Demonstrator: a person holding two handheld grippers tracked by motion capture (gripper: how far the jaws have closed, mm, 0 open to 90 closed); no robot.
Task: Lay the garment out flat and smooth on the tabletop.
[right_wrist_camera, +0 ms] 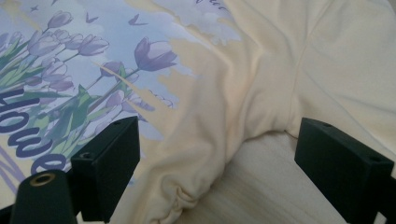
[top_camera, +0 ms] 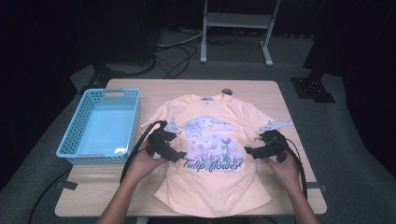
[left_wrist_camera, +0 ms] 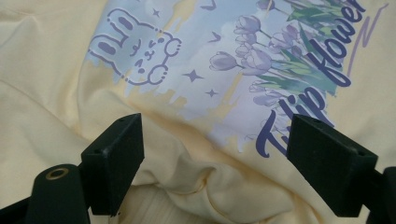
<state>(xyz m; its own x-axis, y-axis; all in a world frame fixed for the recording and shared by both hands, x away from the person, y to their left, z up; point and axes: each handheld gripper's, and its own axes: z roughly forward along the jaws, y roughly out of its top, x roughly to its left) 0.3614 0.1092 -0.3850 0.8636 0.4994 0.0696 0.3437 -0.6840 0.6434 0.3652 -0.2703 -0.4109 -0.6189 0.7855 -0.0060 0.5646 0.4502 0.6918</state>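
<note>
A pale peach T-shirt point(top_camera: 212, 186) with a bunny and a "Tulip flower" print lies face up on the wooden table point(top_camera: 187, 86), collar at the far side. My left gripper point(top_camera: 179, 156) is at the shirt's left side edge near the waist, jaws open. In the left gripper view the left gripper point(left_wrist_camera: 217, 135) has bunched fabric point(left_wrist_camera: 205, 182) below its spread jaws, unpinched. My right gripper point(top_camera: 247, 150) is at the shirt's right side edge, also open. In the right gripper view the right gripper point(right_wrist_camera: 219, 140) straddles the puckered shirt edge point(right_wrist_camera: 187, 186) and bare wood point(right_wrist_camera: 261, 186).
A light blue plastic basket point(top_camera: 105, 93) stands on the table's left part, close to the left sleeve. A small dark round fitting point(top_camera: 227, 91) sits at the table's far edge. Behind the table are a metal stand point(top_camera: 233, 21), floor cables and dark bases.
</note>
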